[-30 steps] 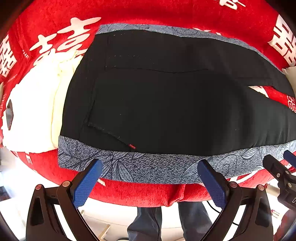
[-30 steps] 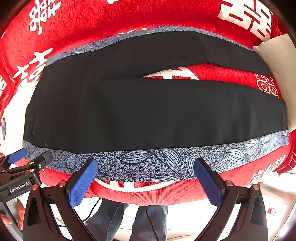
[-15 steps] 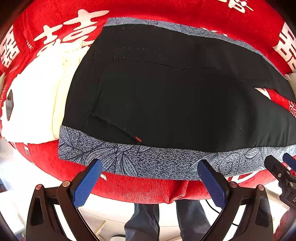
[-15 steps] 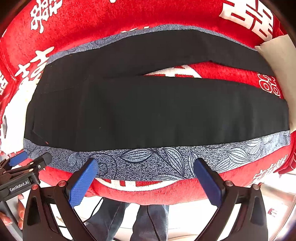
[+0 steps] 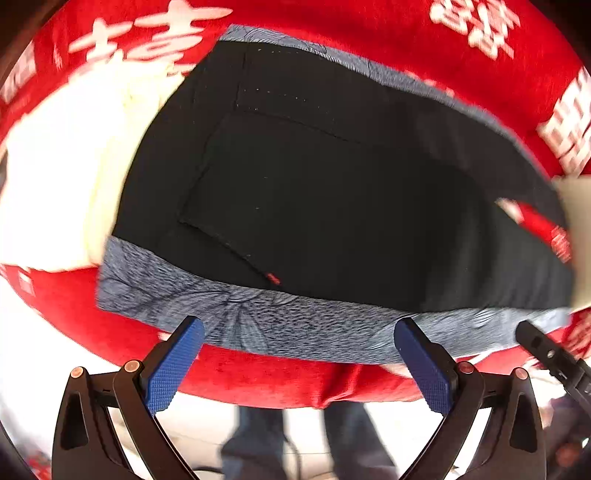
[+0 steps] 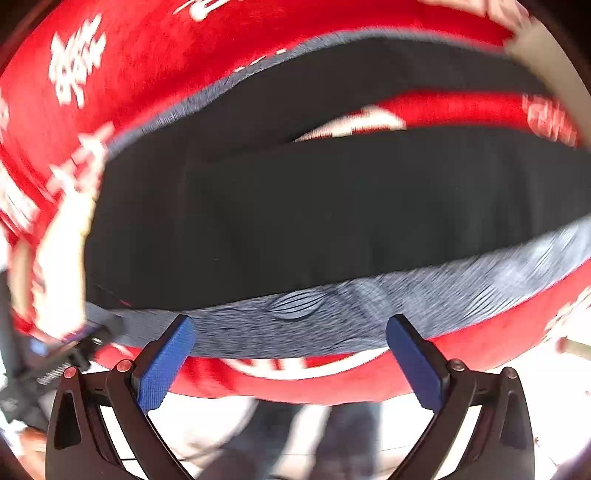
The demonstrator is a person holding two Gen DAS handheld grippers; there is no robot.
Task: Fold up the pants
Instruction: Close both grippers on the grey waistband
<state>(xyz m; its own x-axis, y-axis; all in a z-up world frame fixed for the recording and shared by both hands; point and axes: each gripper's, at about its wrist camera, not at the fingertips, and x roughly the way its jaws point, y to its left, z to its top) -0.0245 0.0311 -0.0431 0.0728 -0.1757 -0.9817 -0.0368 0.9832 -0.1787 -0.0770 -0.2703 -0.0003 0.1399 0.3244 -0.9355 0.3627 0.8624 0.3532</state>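
Black pants (image 5: 332,192) lie spread flat on a grey leaf-patterned cloth (image 5: 258,317), waist end at the left, the two legs running right with a red gap between them. They also show in the right wrist view (image 6: 314,214). My left gripper (image 5: 299,354) is open and empty, hovering over the near edge of the cloth by the waist end. My right gripper (image 6: 290,350) is open and empty over the near edge by the legs. The right gripper's black tip (image 5: 546,350) shows at the right of the left wrist view.
The cloth rests on a red cover with white characters (image 5: 332,14). A white cushion (image 5: 55,177) lies left of the waist. A cream cushion (image 6: 546,55) sits at the far right. The cover's near edge drops to the floor, where a person's legs (image 5: 258,443) stand.
Both grippers have moved forward and tilted, so the pants fill more of each view. Both current frames are motion blurred. Both stay open and the pants have not moved.
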